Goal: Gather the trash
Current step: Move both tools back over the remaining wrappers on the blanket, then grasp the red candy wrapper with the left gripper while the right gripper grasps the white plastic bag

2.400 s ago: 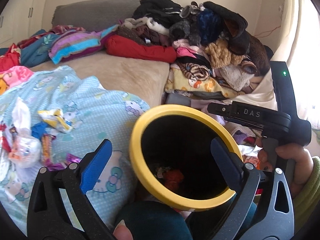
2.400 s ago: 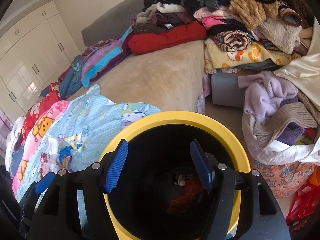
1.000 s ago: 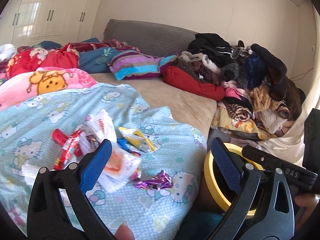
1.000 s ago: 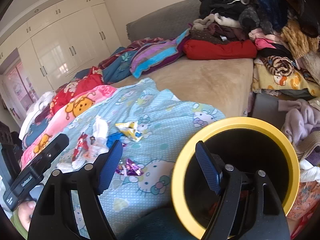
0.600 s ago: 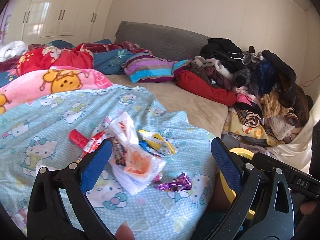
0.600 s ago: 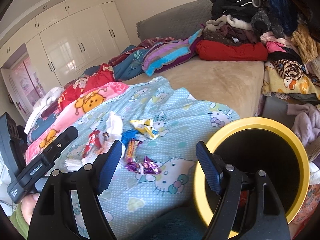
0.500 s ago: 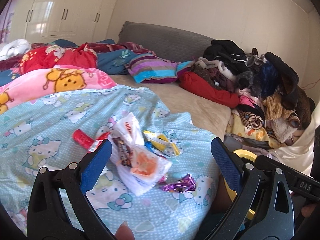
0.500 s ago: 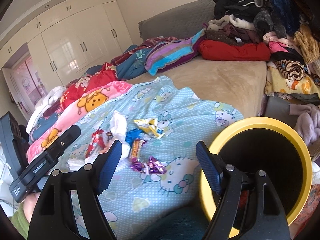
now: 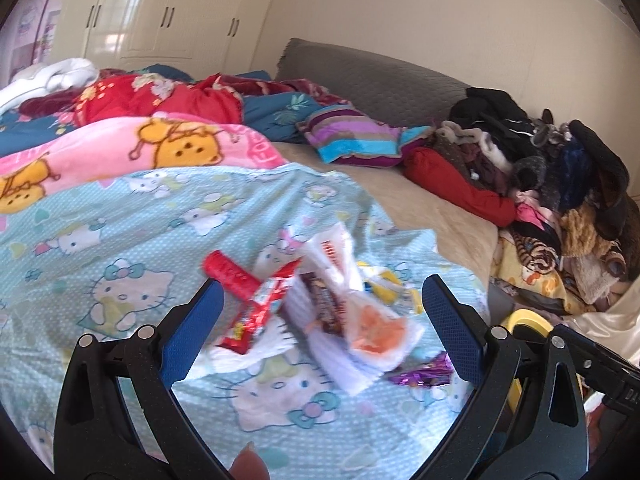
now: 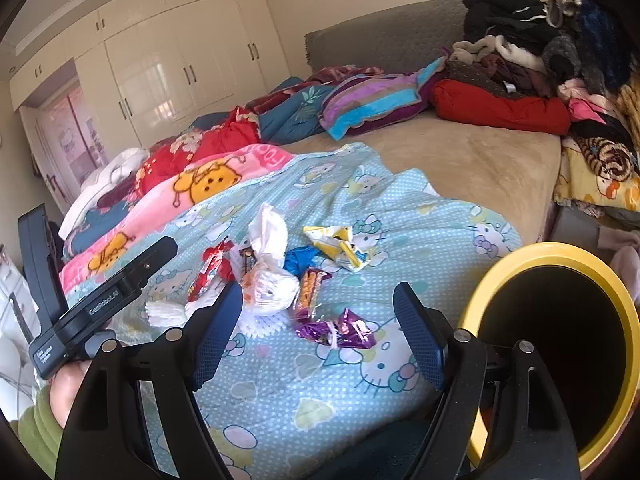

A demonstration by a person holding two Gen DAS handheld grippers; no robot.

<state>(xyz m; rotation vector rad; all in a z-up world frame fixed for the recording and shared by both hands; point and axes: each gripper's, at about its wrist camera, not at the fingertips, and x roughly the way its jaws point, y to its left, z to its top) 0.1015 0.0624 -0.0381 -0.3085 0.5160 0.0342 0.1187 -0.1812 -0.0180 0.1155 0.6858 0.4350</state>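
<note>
1. Left gripper (image 9: 320,320) and right gripper (image 10: 318,330) both hanging wide open, gripping nothing
2. Wrappers (image 10: 280,280) lying heaped on the blue blanket (image 10: 400,240) beside the yellow-rimmed bin (image 10: 560,344)
3. Risk: pads pinching loose blanket under crinkly wrappers

Cream wall (image 9: 400,12), white wardrobe doors (image 10: 176,68), grey headboard (image 9: 372,80), daylight.

Both hand-held grippers, left (image 9: 318,328) and right (image 10: 318,330), gape empty.
</note>
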